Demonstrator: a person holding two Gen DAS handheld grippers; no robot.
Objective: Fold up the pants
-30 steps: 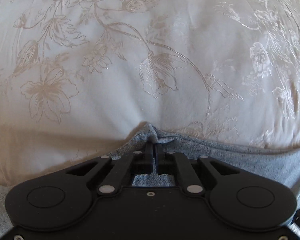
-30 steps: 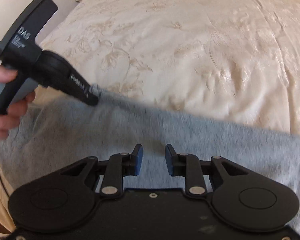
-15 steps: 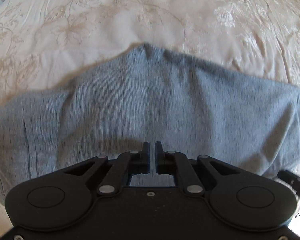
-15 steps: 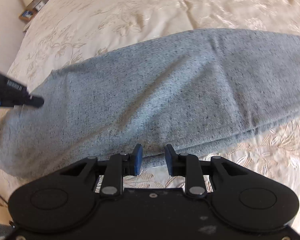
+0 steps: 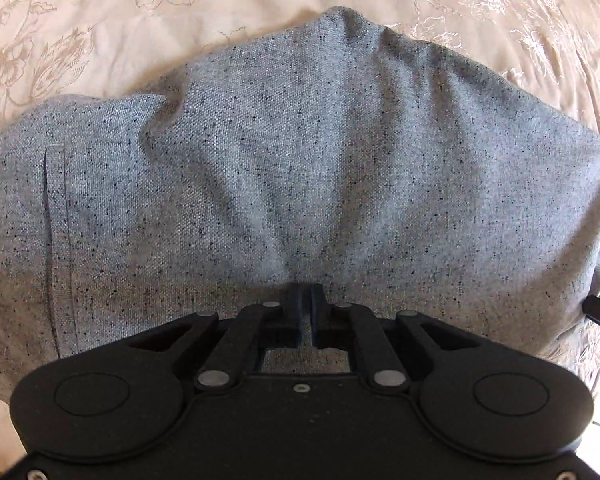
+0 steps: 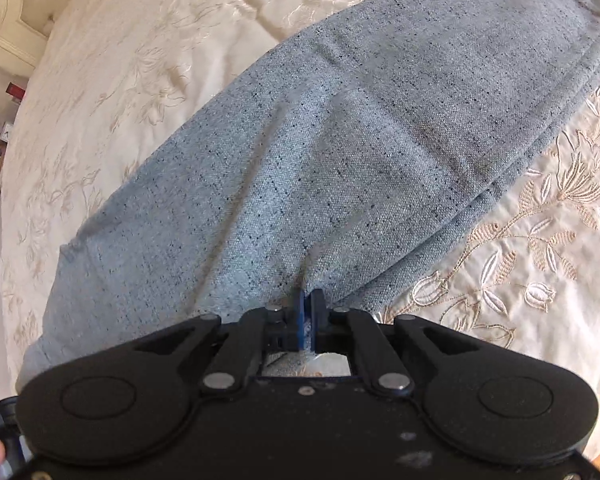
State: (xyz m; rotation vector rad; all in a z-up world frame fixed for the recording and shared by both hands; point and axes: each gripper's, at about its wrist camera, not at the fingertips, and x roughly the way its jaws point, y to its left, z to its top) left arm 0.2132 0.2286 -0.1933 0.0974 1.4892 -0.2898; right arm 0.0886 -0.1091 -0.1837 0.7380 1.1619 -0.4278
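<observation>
- Two grippers work on one garment; each wrist view shows its own gripper at the bottom edge.
- Left gripper [image 5: 304, 296]: jaws drawn nearly together, with the near edge of the pants [image 5: 300, 168] pinched between them; creases fan out from the pinch point.
- Right gripper [image 6: 309, 300]: blue-padded jaws narrow, clamping a raised ridge of the same grey speckled fabric at its near edge.
- Pants [image 6: 320, 152]: folded into a long band lying on the bed, running from lower left to upper right in the right wrist view; layered edges show along its right side.
- Vertical seam [image 5: 50, 216]: visible on the left part of the cloth in the left wrist view.
- Bedspread [image 6: 520, 248]: cream, with embroidered flowers, beneath and around the pants on all sides.
- Far left of the right wrist view: a padded cream headboard [image 6: 8, 12] beyond the bedspread's edge.
</observation>
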